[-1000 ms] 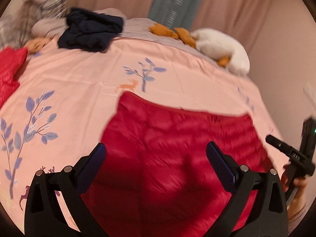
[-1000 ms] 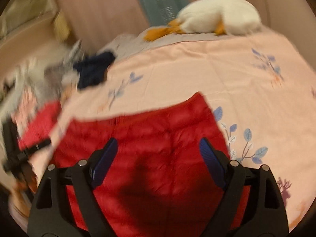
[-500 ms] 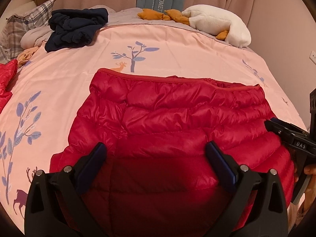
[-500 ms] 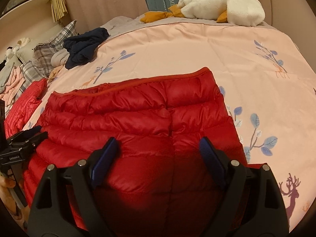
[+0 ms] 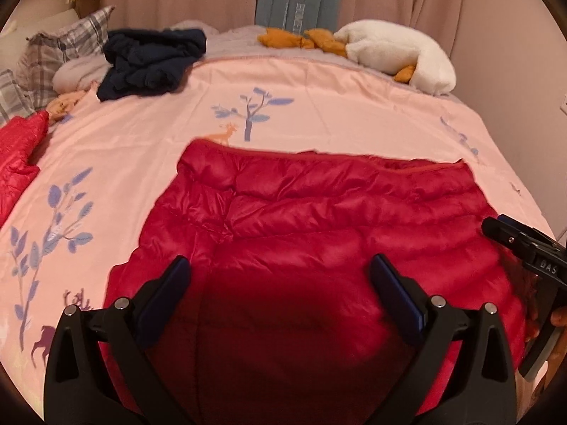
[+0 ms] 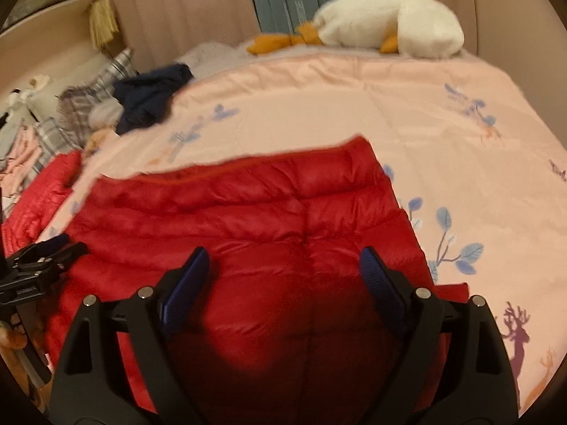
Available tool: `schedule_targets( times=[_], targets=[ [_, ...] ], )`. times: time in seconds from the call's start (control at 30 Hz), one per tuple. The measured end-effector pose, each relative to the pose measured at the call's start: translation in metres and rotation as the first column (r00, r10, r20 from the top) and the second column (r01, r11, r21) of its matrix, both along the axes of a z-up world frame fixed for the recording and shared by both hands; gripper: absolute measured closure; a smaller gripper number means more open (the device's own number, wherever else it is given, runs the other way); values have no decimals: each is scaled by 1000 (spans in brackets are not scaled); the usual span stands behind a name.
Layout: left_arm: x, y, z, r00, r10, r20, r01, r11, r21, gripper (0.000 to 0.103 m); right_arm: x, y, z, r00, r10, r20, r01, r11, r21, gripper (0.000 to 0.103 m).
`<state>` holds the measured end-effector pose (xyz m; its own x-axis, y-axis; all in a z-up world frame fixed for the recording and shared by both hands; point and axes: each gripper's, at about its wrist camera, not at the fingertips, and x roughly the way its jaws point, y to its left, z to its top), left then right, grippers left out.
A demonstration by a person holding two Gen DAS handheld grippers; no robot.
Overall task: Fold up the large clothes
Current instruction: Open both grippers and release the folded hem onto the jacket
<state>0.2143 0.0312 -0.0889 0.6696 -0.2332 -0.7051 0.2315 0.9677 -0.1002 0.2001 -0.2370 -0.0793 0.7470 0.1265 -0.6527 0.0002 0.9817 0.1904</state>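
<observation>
A red puffer jacket [image 5: 319,233] lies folded and flat on the pink bedspread [image 5: 149,141]; it also shows in the right wrist view [image 6: 248,219]. My left gripper [image 5: 280,283] is open and empty, hovering over the jacket's near part. My right gripper [image 6: 283,272] is open and empty, over the jacket's near right part. The right gripper shows at the right edge of the left wrist view [image 5: 524,248]. The left gripper shows at the left edge of the right wrist view [image 6: 39,258].
A dark navy garment [image 5: 152,60] and plaid pillows [image 5: 60,49] lie at the far left. A second red garment [image 5: 17,152] lies at the left edge. A white plush goose [image 5: 397,53] lies at the far right by the curtain.
Both grippers have drawn back and risen a little from the jacket, which now lies still and looks smaller in both views. Both stay open.
</observation>
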Motion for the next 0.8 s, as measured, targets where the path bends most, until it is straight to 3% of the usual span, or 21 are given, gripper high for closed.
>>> schedule_targets(
  times=[0.13,0.3,0.43,0.57,0.8],
  targets=[
    [-25,-2,14,999,-8,34,8,1000,-5,1,-30,18,22,998,35,55,-33,999,-24,15],
    [-60,-7,18,998,-24,55,25,1000,-14,1,-65,40,28,993,87,77,-84,996,-40,15],
    [-76,-15,8,997,-30,72,28,999,38,1,-76,52,14,993,103,48,-100,993,-70,15],
    [-71,-20,-11,999,-35,33,32,997,70,1,-71,54,-11,996,91,-10,-92,994,-62,14],
    [-70,-24,-21,999,-31,15,30,995,97,1,-64,55,-24,996,83,-45,-85,995,-57,13]
  ],
)
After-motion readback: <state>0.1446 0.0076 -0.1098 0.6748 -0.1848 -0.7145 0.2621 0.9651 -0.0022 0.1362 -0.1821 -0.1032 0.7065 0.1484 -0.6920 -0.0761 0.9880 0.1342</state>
